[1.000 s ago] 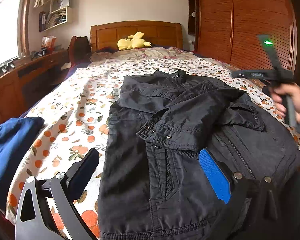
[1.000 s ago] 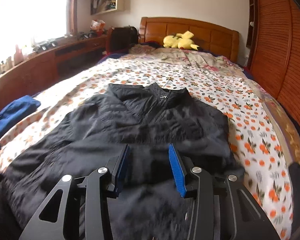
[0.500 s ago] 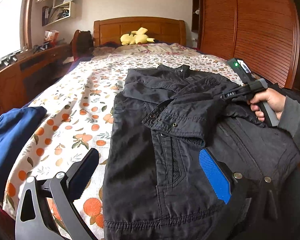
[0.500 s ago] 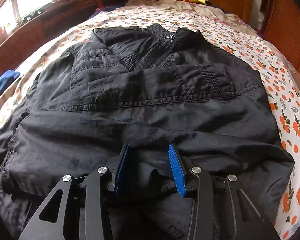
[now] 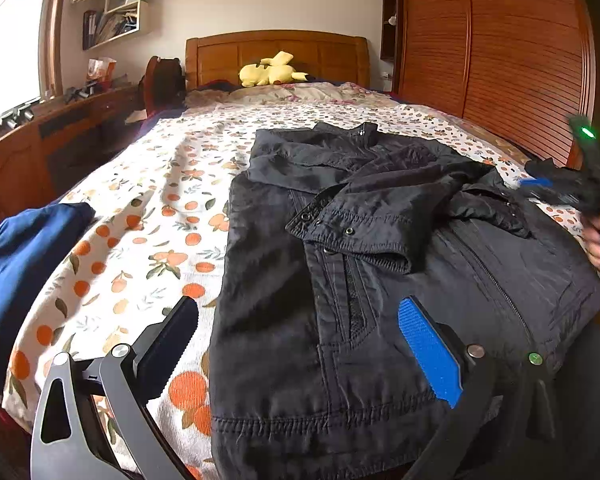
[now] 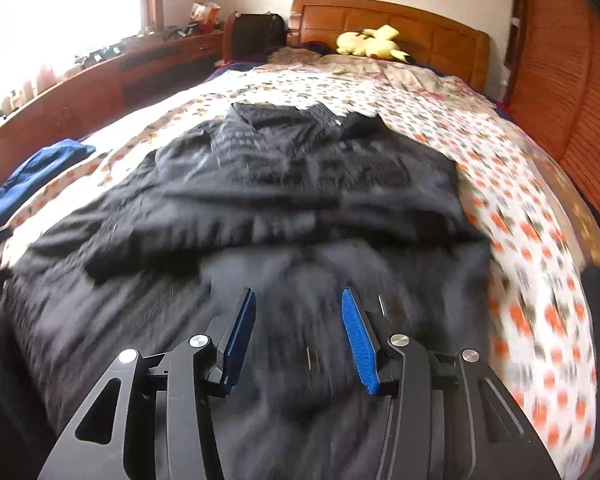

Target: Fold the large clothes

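Black jacket (image 5: 380,264) flat on orange-print bedspread (image 5: 140,240), long axis running toward headboard (image 5: 276,52), collar at headboard end, hem nearest me. Fabric thin, crinkly, matte; snap-studded cuff folded across chest, ribbed zipper placket. My left gripper (image 5: 296,344) spread wide over hem, gripping nothing. My right gripper (image 6: 298,334) parted too, empty, above jacket; that view pretty blurry.

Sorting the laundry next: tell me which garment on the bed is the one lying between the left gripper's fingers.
The black jacket, spread flat with sleeves folded across, lies between the open left gripper fingers. The blue garment sits bunched at the bed's left edge.
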`<action>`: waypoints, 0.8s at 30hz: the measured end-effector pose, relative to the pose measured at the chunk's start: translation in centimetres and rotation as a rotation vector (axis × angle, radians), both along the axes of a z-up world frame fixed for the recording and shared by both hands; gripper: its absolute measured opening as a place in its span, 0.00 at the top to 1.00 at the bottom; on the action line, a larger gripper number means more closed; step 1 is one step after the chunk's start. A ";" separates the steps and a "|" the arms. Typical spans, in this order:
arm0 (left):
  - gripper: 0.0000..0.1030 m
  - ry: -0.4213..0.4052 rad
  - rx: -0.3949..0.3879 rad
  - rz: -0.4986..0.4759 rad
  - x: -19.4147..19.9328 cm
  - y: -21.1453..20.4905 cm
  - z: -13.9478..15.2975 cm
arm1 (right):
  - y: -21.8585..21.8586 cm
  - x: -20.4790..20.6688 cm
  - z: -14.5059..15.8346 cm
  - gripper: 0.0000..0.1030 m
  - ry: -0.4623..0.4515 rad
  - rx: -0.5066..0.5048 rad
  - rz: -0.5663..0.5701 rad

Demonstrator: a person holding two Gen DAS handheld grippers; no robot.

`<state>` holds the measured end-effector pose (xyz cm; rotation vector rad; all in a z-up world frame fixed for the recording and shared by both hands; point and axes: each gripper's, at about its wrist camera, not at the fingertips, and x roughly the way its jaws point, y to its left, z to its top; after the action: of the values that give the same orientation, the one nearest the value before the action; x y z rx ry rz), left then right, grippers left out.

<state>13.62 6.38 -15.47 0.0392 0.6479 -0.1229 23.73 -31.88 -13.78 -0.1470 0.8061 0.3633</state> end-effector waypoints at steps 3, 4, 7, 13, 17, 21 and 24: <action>0.02 0.008 0.001 0.007 -0.5 0.6 -0.3 | -2.9 -3.0 -0.8 0.58 0.014 0.007 -0.066; 0.02 0.011 -0.002 0.012 -0.6 0.8 -0.3 | -4.4 -4.4 -1.0 0.58 0.010 0.001 -0.100; 0.02 0.019 -0.008 0.035 -1.2 1.9 -0.4 | -7.2 -6.7 -1.2 0.53 0.016 -0.004 -0.161; 0.02 0.028 -0.001 0.084 -2.3 3.9 -0.5 | -10.6 -8.6 -1.7 0.52 0.052 0.021 -0.219; 0.17 0.065 -0.010 0.088 -2.8 4.8 -0.9 | -10.5 -9.4 -2.6 0.52 0.088 0.003 -0.195; 0.35 0.112 -0.022 0.075 -3.3 5.4 -1.6 | -9.6 -10.5 -2.8 0.52 0.103 0.000 -0.166; 0.46 0.142 -0.028 0.062 -3.7 5.7 -2.4 | -8.9 -11.3 -3.1 0.52 0.121 -0.030 -0.146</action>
<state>9.94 12.07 -17.86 -0.0163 0.7883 -0.0757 12.42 -40.75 -16.85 -0.0941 0.9362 0.2232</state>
